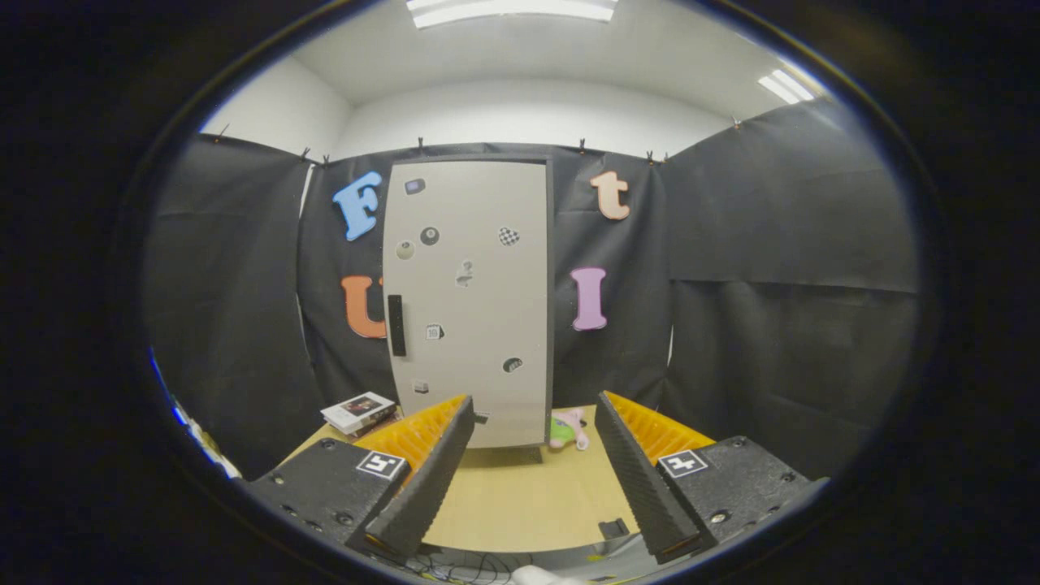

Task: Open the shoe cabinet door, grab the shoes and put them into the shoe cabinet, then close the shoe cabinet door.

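Ahead, shoe cabinet [467, 301] stood shut on table [528, 496], gripper [532, 422] spread wide, holding nothing, shoes [569, 429] beside cabinet, books [360, 412] opposite.

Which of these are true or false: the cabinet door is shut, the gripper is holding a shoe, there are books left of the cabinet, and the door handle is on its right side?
1. The cabinet door is shut. True.
2. The gripper is holding a shoe. False: its fingers are open with nothing between them.
3. Books lie on the table left of the cabinet. True.
4. The handle is on the door's right side. False: it is by the left edge.
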